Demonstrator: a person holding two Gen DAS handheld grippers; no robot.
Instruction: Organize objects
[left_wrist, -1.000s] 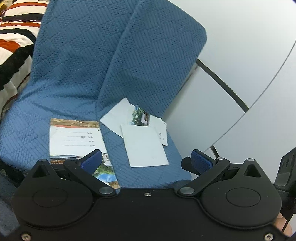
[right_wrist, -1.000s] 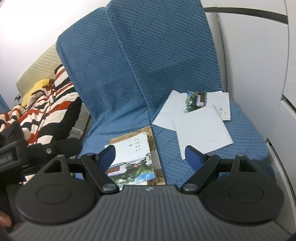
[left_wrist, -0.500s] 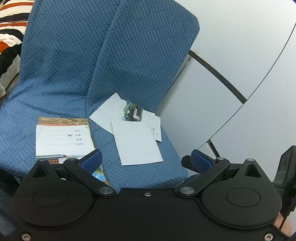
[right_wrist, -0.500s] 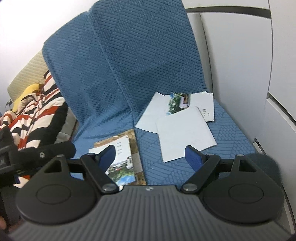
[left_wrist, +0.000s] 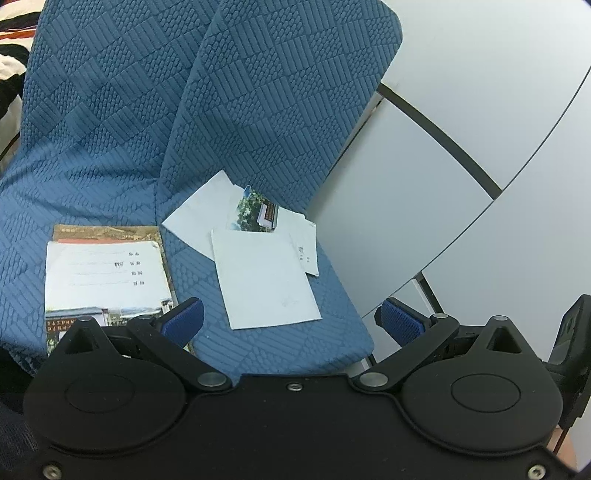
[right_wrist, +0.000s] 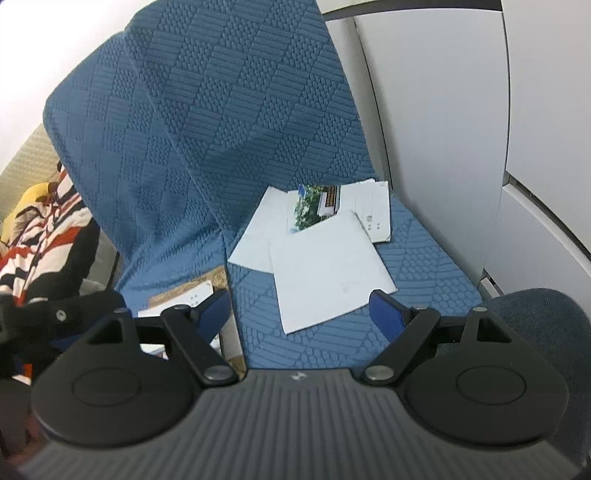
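- Left wrist view: vs a sec ago the seat fills more of the frame and the papers sit bigger and lower, so I read it as me closing in and dipping toward the sofa (left_wrist: 122, 122). Nothing on it has shifted; approach only, no sorting done yet imo.
- Left gripper (left_wrist: 291, 319) is released, jaws spread wide, nothing btwn the blue pads (left_wrist: 183, 319). It hangs above the seat's front edge, apart from all paper.
- Loose pile (left_wrist: 258, 258) on the right cushion: a top white sheet (left_wrist: 266, 280), flat and thin, askew over another sheet, a glossy photo card (left_wrist: 255, 216) and a small printed slip.
- Booklet stack (left_wrist: 105, 273) on the left cushion: squared up, white cover w/ printed lines, brownish cover edge beneath.
- Sofa cover is quilted blue fabric, checker-textured, soft; smooth grey-white panels to the right.
- Right wrist view: same closing-in, pile bigger now. Right gripper (right_wrist: 299, 314) also let go, jaws wide, empty, poised just short of the top white sheet's (right_wrist: 328, 266) near corner.
- Pile (right_wrist: 317, 240) fans out; photo card (right_wrist: 314, 206) peeks from under.
- Booklet stack (right_wrist: 184, 295) mostly hidden by the jaw. Striped fabric (right_wrist: 40, 240) far left.
- Thin flat sheets on soft fabric: I reckon edge pickup will be fiddly.
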